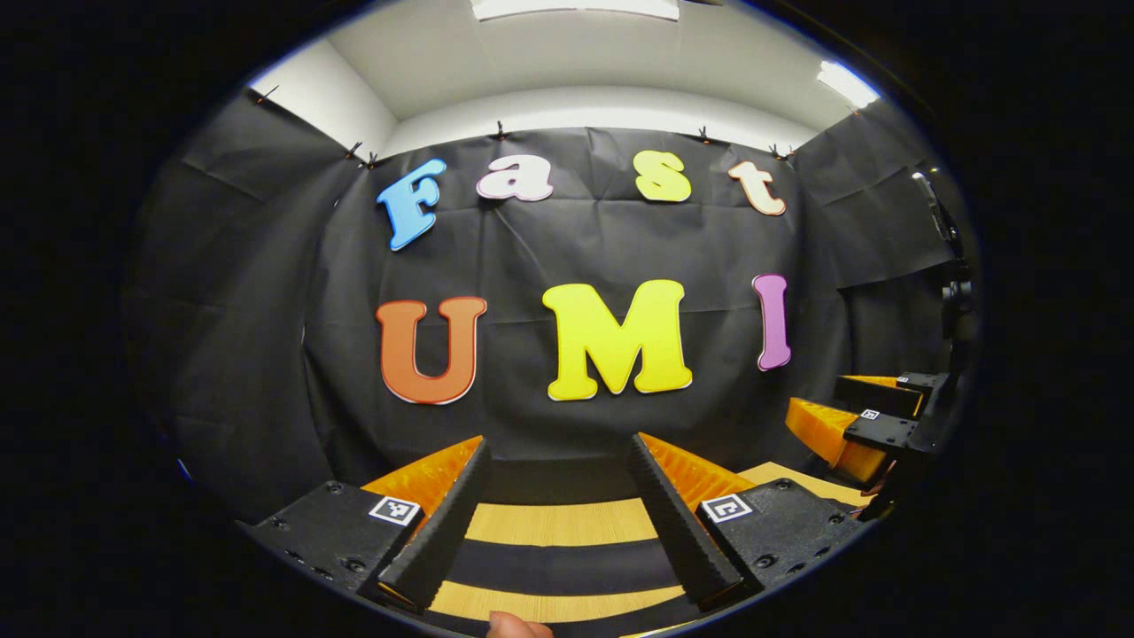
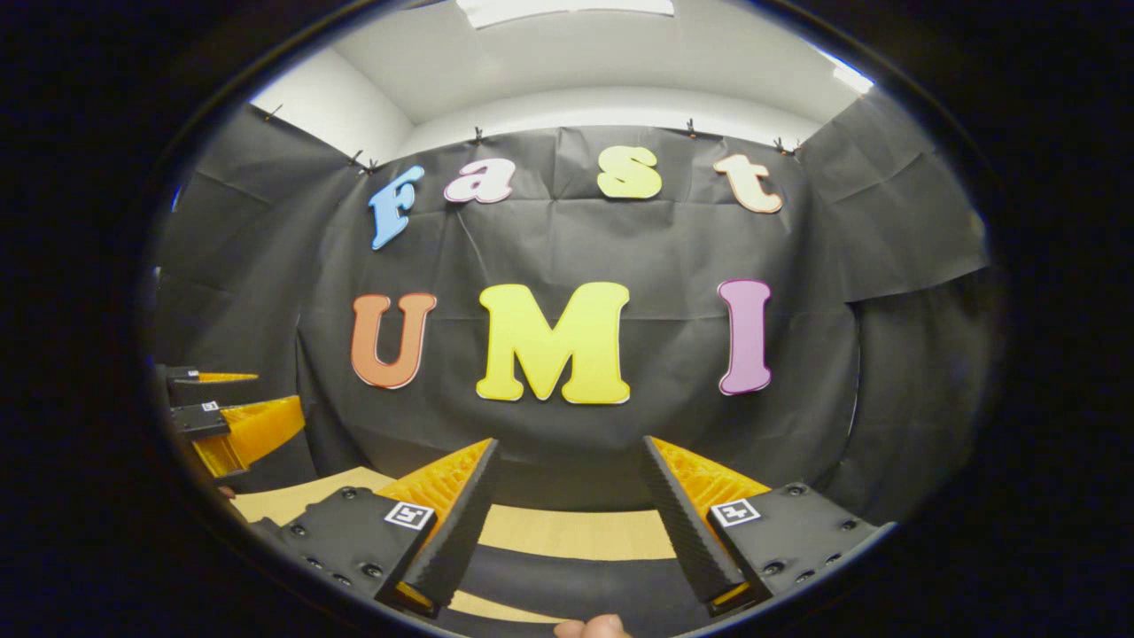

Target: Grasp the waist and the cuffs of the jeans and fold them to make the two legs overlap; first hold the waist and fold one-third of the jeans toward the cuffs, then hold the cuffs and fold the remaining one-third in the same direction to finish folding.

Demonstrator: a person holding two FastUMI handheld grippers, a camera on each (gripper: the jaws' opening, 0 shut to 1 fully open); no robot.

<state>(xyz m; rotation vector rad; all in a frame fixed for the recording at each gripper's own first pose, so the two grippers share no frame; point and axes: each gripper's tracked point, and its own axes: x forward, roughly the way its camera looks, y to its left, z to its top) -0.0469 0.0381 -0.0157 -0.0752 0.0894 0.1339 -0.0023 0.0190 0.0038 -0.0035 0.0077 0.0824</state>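
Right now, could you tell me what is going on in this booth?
A person holds a gripper in each hand, both raised level and facing the booth's back wall. The left gripper and the right gripper are open, with nothing between their fingers. They sit side by side above a wooden table. From here I cannot see any jeans, so folding does not appear to have begun.

1. Left tongs (image 1: 558, 523): fingers apart, gap between them free; wooden surface (image 1: 567, 521) beneath.
2. Right tongs (image 2: 567, 532): fingers apart, likewise unobstructed.
3. Ahead: booth wall (image 2: 620, 248) closes off the far edge.
4. Tongs sit side by side, apparently well apart.
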